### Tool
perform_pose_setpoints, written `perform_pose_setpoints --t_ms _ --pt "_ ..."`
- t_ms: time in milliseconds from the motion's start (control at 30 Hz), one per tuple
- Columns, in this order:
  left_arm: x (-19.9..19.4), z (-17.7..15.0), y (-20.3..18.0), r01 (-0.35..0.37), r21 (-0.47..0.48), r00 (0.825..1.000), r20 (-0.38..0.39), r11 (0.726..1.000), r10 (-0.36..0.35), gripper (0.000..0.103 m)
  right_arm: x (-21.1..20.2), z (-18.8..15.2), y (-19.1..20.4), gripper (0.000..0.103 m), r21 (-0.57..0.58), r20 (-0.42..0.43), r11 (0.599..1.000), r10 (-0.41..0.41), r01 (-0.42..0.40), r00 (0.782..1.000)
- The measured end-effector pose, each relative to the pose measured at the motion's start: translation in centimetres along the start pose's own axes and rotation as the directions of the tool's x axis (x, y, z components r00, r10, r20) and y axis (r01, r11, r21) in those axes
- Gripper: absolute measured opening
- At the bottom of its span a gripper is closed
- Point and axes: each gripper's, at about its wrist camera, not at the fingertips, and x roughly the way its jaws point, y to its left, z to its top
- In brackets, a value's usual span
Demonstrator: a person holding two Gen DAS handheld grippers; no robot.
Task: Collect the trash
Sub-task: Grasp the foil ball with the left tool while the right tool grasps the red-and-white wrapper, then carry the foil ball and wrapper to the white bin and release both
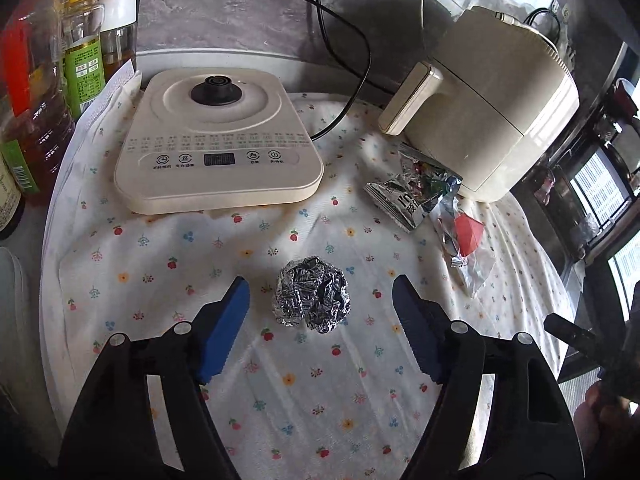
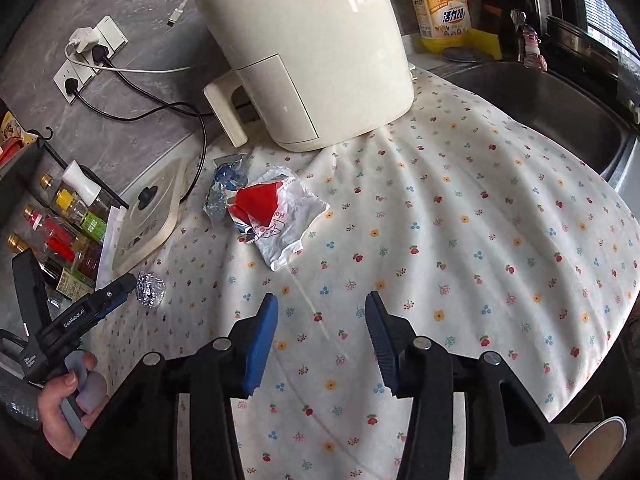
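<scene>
Foil ball (image 1: 311, 294): crumpled, silver, lying on the floral cloth (image 1: 280, 380) of the counter, between the two blue pads of the left tongs (image 1: 321, 294) and a little ahead of them, touching neither. Left tongs released, jaws spread wide to either side of the ball. Same foil ball (image 2: 151, 289) in the right wrist view, just beyond the tip of the left tongs (image 2: 120, 286), far off to the left of the right tongs (image 2: 321, 308). Right tongs likewise released, jaws apart, hovering over bare cloth with nothing between them.

More trash ahead and to the right of the left tongs: a crinkled snack wrapper (image 1: 412, 196) touching the foot of the cream air fryer (image 1: 492, 108), and beside it a clear wrapper with a red piece (image 1: 468, 234). From the right tongs, that red-and-white wrapper (image 2: 276, 216) straight ahead and slightly left, well apart from the pads, with a blue-tinted foil wrapper (image 2: 228, 184) touching it on the far side.

Cream induction base (image 1: 218, 140) ahead-left of the left tongs, bottles (image 1: 80, 36) further left. Sink (image 2: 552, 108) ahead-right of the right tongs, yellow detergent bottle (image 2: 442, 4) behind the fryer (image 2: 308, 48).
</scene>
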Motion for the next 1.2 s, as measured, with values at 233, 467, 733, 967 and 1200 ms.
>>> perform_pose_setpoints --t_ms 233,467,733,967,1200 --pt "2.5 0.7 0.6 0.024 -0.002 0.998 -0.063 1.000 -0.024 0.042 3.4 3.7 2.5 0.045 -0.037 -0.013 0.999 0.011 -0.011 1.000" --pt "1.1 2.9 1.8 0.049 -0.017 0.999 -0.008 0.999 -0.049 0.042 8.3 6.6 4.7 0.048 -0.071 -0.054 0.997 0.019 -0.022 0.998" --pt "-0.3 3.1 2.6 0.041 -0.019 0.999 0.025 0.999 -0.041 0.042 12.1 7.7 4.9 0.014 -0.021 -0.101 0.999 0.045 -0.047 0.994" --pt "-1.9 1.8 1.6 0.041 -0.024 0.998 0.043 0.999 -0.040 0.042 8.3 6.1 4.7 0.004 -0.046 -0.068 0.994 0.101 -0.104 0.993" --pt "-2.3 0.6 -3.6 0.098 0.067 0.994 0.038 0.993 -0.101 0.042 3.0 4.3 2.3 0.004 -0.034 -0.017 0.993 0.113 -0.113 0.993"
